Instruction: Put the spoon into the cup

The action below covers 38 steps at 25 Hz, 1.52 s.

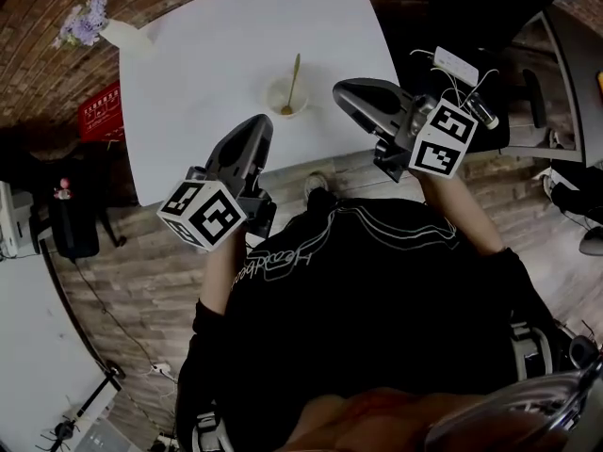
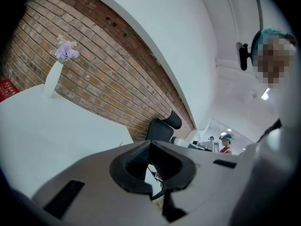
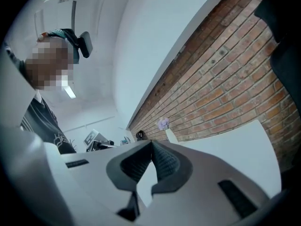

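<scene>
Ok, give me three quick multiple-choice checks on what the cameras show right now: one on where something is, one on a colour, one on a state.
1. Where is the spoon relative to the cup?
A) lying beside it
B) standing in it
C) lying under it

2. What colour are the flowers in the vase?
A) purple
B) yellow
C) red

3. How are the left gripper and the right gripper?
A) both shut and empty
B) both wide open
C) both shut on the spoon

Answers:
1 B: in the head view the handle sticks up out of the cup.
2 A: the blooms look pale purple in the head view and the left gripper view.
3 A: in each gripper view the jaws meet at the tips with nothing between them.
</scene>
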Each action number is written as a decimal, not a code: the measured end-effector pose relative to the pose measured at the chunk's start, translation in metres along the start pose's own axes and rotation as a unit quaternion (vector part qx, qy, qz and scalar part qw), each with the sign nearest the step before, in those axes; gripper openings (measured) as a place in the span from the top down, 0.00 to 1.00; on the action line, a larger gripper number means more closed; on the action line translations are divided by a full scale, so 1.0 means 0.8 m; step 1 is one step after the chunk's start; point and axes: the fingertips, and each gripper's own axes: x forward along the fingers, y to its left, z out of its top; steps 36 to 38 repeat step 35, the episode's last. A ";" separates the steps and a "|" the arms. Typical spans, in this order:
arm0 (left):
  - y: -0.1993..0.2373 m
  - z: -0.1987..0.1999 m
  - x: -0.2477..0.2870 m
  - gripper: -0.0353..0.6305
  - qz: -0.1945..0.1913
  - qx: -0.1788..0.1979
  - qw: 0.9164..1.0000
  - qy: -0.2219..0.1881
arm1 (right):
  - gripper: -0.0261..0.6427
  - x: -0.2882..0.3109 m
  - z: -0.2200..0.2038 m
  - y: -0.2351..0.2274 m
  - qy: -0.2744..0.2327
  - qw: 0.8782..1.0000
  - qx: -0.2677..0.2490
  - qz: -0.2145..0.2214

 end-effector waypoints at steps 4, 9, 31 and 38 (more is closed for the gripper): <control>-0.061 -0.019 -0.002 0.94 -0.018 0.037 0.999 -0.007 | 0.97 -0.042 -0.006 0.033 0.000 1.000 -0.004 0.028; -0.069 -0.018 -0.006 0.94 -0.014 0.041 0.999 -0.014 | 0.97 -0.046 -0.009 0.038 0.007 0.999 -0.003 0.034; -0.088 -0.007 -0.016 0.94 -0.012 0.058 0.998 -0.020 | 0.97 -0.046 0.005 0.046 -0.003 0.999 0.000 0.033; -0.093 -0.007 -0.021 0.94 -0.013 0.064 0.998 -0.020 | 0.97 -0.045 0.008 0.052 -0.003 0.999 -0.002 0.036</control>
